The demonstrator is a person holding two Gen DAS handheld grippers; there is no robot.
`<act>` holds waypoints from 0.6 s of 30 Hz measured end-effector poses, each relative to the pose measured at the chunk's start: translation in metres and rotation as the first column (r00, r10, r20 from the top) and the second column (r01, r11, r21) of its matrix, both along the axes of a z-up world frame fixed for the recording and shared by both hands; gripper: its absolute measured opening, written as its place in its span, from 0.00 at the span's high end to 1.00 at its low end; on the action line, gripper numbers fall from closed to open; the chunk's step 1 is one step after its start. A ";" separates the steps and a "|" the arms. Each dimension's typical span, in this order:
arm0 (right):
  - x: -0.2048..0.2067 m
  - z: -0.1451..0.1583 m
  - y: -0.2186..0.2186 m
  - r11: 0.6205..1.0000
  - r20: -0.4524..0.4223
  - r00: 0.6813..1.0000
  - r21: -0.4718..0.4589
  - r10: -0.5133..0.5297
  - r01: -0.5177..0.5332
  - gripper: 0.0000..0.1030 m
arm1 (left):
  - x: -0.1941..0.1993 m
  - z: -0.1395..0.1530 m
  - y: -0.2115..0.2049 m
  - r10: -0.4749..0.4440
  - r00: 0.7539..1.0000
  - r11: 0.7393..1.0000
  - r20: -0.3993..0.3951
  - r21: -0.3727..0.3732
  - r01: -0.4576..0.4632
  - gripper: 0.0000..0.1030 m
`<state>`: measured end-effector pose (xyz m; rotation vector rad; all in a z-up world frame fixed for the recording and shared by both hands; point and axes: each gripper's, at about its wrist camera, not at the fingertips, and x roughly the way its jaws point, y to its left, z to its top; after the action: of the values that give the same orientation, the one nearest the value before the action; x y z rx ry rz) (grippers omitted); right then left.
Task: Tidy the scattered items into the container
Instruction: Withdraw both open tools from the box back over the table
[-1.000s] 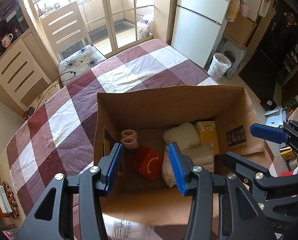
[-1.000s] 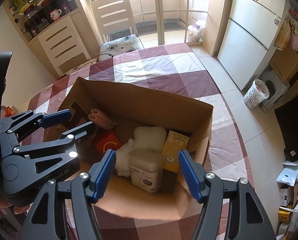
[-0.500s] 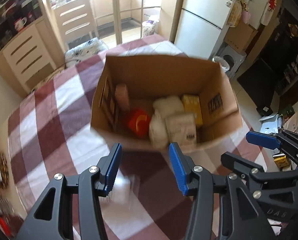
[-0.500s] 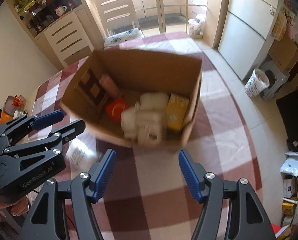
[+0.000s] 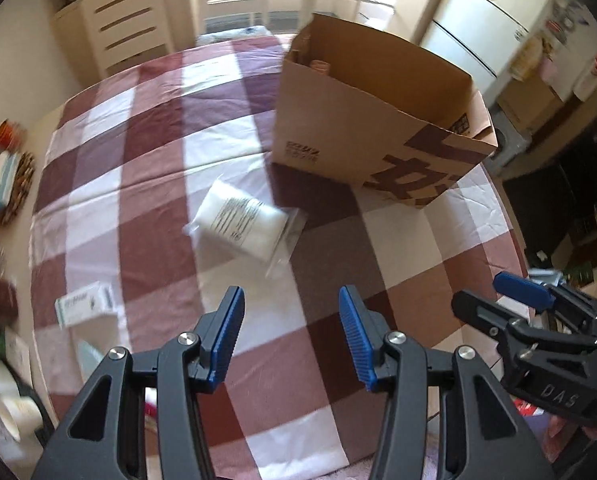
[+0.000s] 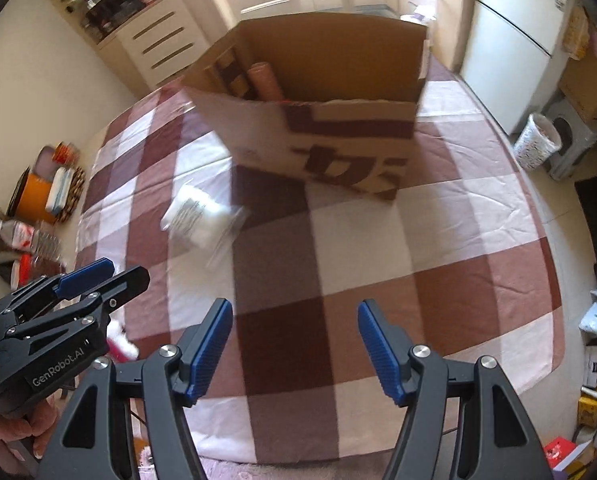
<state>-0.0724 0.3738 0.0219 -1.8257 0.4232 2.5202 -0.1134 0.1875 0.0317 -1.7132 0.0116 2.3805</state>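
Note:
An open cardboard box point(image 5: 362, 120) stands on the checked tablecloth point(image 5: 146, 184), also in the right wrist view point(image 6: 318, 136), with a pink roll point(image 6: 262, 80) and other items inside. A white plastic packet point(image 5: 242, 222) lies on the cloth in front of the box, seen too in the right wrist view point(image 6: 198, 220). A small white carton point(image 5: 84, 306) lies near the left table edge. My left gripper point(image 5: 290, 340) is open and empty, low over the cloth short of the packet. My right gripper point(image 6: 294, 352) is open and empty to its right.
Bottles, a basket and an orange container point(image 6: 30, 200) sit off the table's left side. A white cabinet point(image 5: 118, 32) and chair stand behind the table. A fridge point(image 6: 510, 40) and bin point(image 6: 534, 148) are at the right. The table's near edge point(image 6: 298, 456) is close below.
Both grippers have pulled back from above the box toward the table's near edge and dropped lower. The box now shows from the side; the packet and carton have come into view.

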 end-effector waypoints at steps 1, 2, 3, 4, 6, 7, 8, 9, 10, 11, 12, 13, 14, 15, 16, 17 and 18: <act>0.003 0.001 -0.007 1.000 -0.005 1.000 -0.005 0.019 -0.019 0.35 | 0.007 0.002 -0.003 0.016 1.000 1.000 -0.005 -0.001 -0.016 0.51; 0.005 0.003 -0.012 0.999 -0.007 0.999 -0.007 0.033 -0.033 0.35 | 0.011 0.005 -0.005 0.030 0.999 1.000 -0.010 -0.002 -0.030 0.51; 0.008 0.004 -0.019 0.998 -0.012 0.998 -0.008 0.057 -0.057 0.35 | 0.018 0.007 -0.009 0.048 0.999 0.999 -0.016 -0.003 -0.048 0.51; 0.010 0.006 -0.025 0.997 -0.015 0.997 -0.007 0.078 -0.078 0.35 | 0.024 0.009 -0.012 0.062 0.998 0.998 -0.020 -0.005 -0.063 0.51; 0.015 0.008 -0.036 0.993 -0.025 0.993 -0.005 0.118 -0.118 0.35 | 0.036 0.013 -0.020 0.097 0.995 0.995 -0.026 -0.008 -0.098 0.51; 0.018 0.010 -0.043 0.990 -0.028 0.989 -0.008 0.143 -0.143 0.35 | 0.041 0.014 -0.025 0.111 0.993 0.994 -0.026 -0.010 -0.111 0.51; 0.021 0.011 -0.050 0.985 -0.030 0.985 -0.009 0.169 -0.170 0.35 | 0.049 0.015 -0.030 0.132 0.991 0.991 -0.029 -0.014 -0.132 0.51; 0.024 0.013 -0.057 0.981 -0.036 0.980 -0.007 0.194 -0.194 0.35 | 0.056 0.016 -0.036 0.155 0.987 0.988 -0.032 -0.021 -0.156 0.51; 0.027 0.015 -0.064 0.977 -0.041 0.976 -0.003 0.214 -0.215 0.35 | 0.062 0.016 -0.042 0.175 0.984 0.984 -0.029 -0.026 -0.176 0.51; 0.029 0.016 -0.069 0.972 -0.045 0.971 -0.003 0.234 -0.234 0.35 | 0.070 0.016 -0.050 0.206 0.978 0.978 -0.025 -0.028 -0.206 0.51; 0.031 0.017 -0.075 0.966 -0.046 0.965 -0.004 0.258 -0.259 0.35 | 0.077 0.015 -0.058 0.234 0.972 0.972 -0.020 -0.029 -0.235 0.51; 0.033 0.018 -0.081 0.961 -0.043 0.960 -0.006 0.277 -0.277 0.35 | 0.084 0.014 -0.066 0.261 0.965 0.965 -0.012 -0.035 -0.261 0.51; 0.034 0.018 -0.086 0.956 -0.044 0.955 -0.011 0.293 -0.294 0.35 | 0.091 0.013 -0.074 0.288 0.958 0.957 -0.008 -0.041 -0.288 0.51; 0.036 0.018 -0.092 0.948 -0.046 0.948 -0.016 0.316 -0.317 0.35 | 0.099 0.013 -0.084 0.317 0.948 0.947 -0.008 -0.047 -0.317 0.51; 0.036 0.017 -0.096 0.943 -0.046 0.943 -0.014 0.331 -0.332 0.35 | 0.105 0.013 -0.092 0.338 0.941 0.940 -0.007 -0.051 -0.338 0.51; 0.037 0.016 -0.102 0.937 -0.045 0.936 -0.010 0.348 -0.349 0.35 | 0.113 0.014 -0.101 0.364 0.931 0.930 -0.012 -0.053 -0.364 0.51; 0.038 0.015 -0.107 0.933 -0.046 0.932 -0.009 0.360 -0.361 0.35 | 0.121 0.015 -0.110 0.391 0.920 0.919 -0.021 -0.050 -0.392 0.51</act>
<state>-0.0344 0.2669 0.0368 -2.0213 0.1145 2.7960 0.0077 0.0775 0.0471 -1.8759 -0.2971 2.6882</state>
